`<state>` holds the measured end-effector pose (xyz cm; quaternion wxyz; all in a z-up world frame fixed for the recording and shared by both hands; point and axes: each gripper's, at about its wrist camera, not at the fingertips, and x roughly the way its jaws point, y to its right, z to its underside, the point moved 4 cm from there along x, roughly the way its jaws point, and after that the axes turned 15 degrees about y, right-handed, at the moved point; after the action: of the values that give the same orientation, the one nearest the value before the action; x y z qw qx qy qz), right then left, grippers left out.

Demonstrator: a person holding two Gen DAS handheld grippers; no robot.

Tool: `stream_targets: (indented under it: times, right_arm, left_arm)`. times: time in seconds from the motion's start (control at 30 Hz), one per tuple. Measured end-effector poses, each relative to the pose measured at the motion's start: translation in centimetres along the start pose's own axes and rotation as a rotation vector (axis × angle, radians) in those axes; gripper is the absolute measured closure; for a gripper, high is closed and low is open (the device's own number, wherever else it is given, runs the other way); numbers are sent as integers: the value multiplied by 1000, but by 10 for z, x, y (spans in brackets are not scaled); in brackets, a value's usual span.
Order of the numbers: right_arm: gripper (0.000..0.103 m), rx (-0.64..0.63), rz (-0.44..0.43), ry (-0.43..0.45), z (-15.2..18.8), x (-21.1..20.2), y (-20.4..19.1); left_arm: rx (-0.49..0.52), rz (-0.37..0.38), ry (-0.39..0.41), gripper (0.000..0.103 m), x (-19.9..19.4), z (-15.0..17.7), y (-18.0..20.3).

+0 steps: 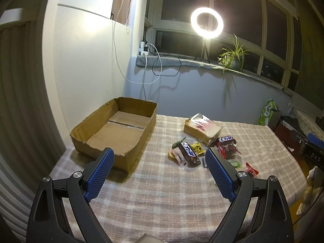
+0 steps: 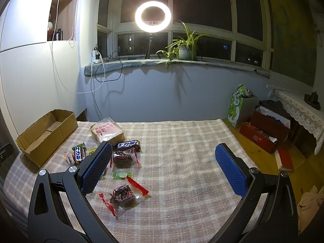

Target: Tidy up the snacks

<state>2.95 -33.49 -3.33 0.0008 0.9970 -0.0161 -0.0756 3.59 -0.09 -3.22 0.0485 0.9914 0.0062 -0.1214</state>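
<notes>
An empty open cardboard box [image 1: 113, 135] [image 2: 43, 134] sits at the far left of a plaid-covered table. Right of it lies a cluster of snacks: a bagged bread loaf [image 1: 202, 128] [image 2: 107, 131], two Snickers bars [image 1: 188, 151] [image 2: 128, 144], a green candy [image 2: 121, 175] and red-ended wrapped cakes [image 2: 121, 195]. My left gripper [image 1: 160, 156] is open and empty, above the table between box and snacks. My right gripper [image 2: 164, 154] is open and empty, its left finger over the snack cluster.
The plaid table cover [image 2: 182, 151] stretches right of the snacks. A ring light [image 2: 153, 16] and a potted plant [image 2: 184, 48] stand on the windowsill behind. Boxes and a green bag [image 2: 236, 109] sit on the floor at the right.
</notes>
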Motion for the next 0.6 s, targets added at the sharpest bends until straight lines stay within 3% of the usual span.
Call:
stream_targets:
  times: [0.33,0.47,0.6]
  right_arm:
    - [0,60,-139,-130,29,23,15]
    - [0,29,-168,-198,46,28,13]
    - [11,5,-229,-259,62,30,4]
  left_arm:
    - [-31,64,-93,13,24,16,3]
    - [-35,105,-134,22,33,24,10]
    - [-29,164,-186,33,40,34,22]
